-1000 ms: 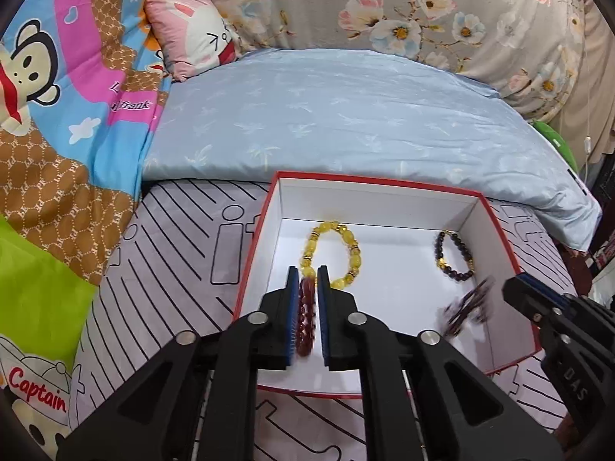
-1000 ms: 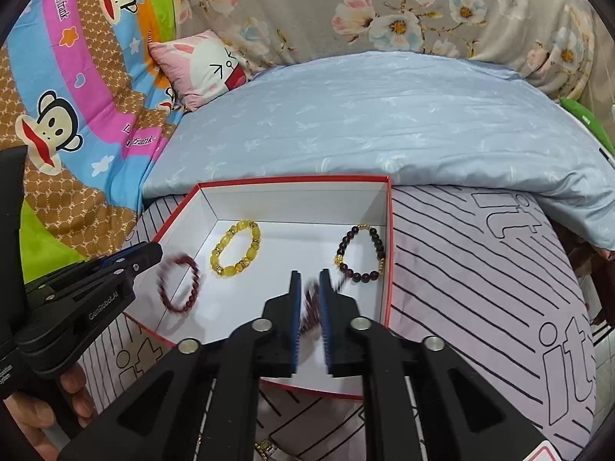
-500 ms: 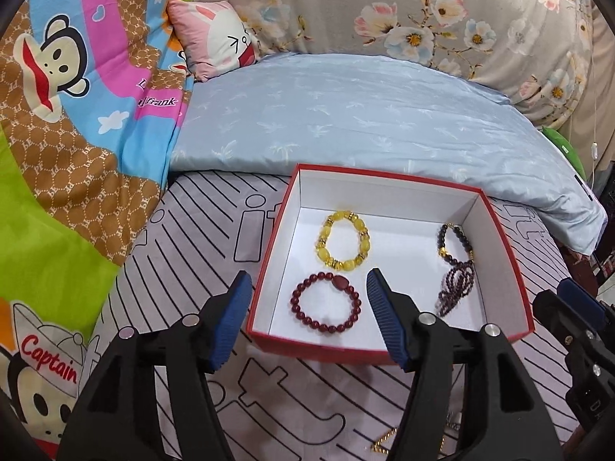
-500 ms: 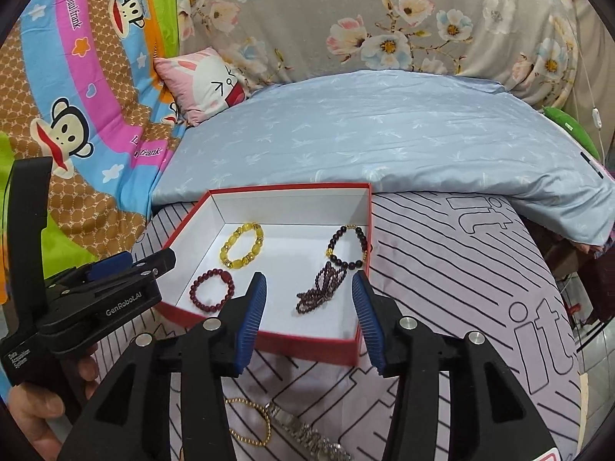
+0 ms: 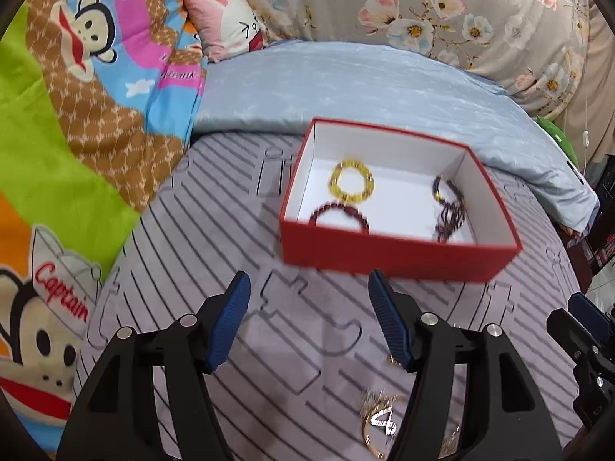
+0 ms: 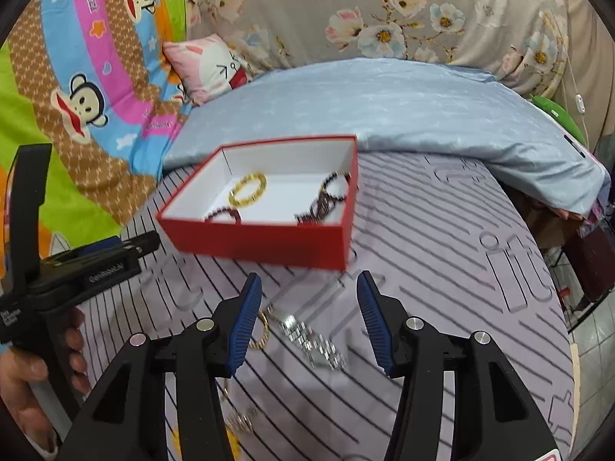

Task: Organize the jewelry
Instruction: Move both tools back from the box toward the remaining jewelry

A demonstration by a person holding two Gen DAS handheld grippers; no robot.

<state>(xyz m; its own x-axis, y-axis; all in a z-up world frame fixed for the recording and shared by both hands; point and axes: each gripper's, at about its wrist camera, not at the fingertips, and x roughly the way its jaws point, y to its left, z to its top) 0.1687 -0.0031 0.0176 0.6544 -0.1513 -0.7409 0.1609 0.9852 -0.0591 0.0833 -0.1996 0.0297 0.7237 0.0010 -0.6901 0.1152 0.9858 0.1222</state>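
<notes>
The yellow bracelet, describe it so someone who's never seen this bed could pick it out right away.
Find the red box with the white inside, sitting on the striped grey bedcover. The yellow bracelet lies flat near its back left corner. It is the only pale, golden bead ring; the others in the box are dark red or near black.

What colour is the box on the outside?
Red outside, white inside; the box shows best in the right wrist view.

A home bedroom: a bed (image 6: 442, 253) under a striped grey sheet, a pale blue quilt (image 6: 384, 107), a cartoon-monkey blanket (image 5: 77, 107), a pink pillow (image 6: 207, 65) and floral bedding (image 6: 384, 11) behind.
</notes>
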